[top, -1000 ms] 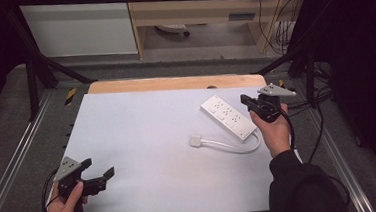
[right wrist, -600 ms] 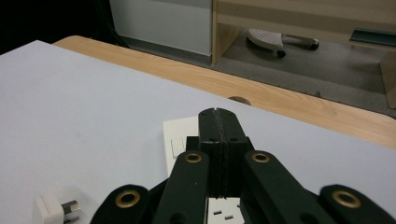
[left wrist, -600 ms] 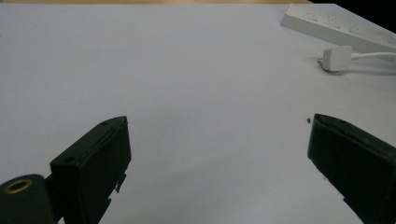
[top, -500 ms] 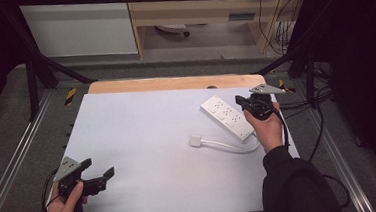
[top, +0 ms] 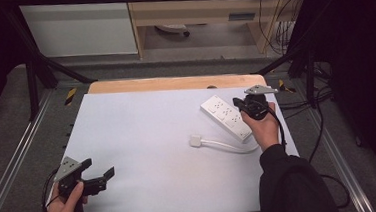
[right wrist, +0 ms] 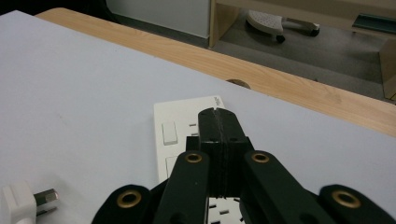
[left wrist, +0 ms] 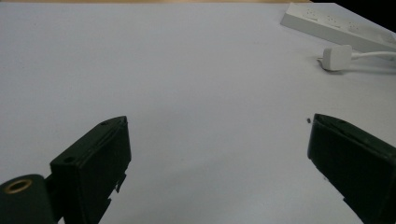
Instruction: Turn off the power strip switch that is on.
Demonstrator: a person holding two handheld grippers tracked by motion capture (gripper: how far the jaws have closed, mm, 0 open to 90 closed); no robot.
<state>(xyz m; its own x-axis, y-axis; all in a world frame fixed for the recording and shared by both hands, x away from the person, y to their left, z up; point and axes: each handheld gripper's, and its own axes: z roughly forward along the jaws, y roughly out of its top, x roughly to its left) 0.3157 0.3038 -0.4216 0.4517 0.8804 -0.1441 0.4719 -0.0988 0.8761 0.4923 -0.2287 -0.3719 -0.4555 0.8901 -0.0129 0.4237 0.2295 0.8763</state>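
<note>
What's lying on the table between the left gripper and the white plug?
Nothing: in the left gripper view, only bare white tabletop stretches from the left gripper to the plug.

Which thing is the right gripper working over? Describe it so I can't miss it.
On the white table, look to the far right corner by the wooden edge. The white power strip lies there under the shut right gripper; its plug lies loose beside it.
</note>
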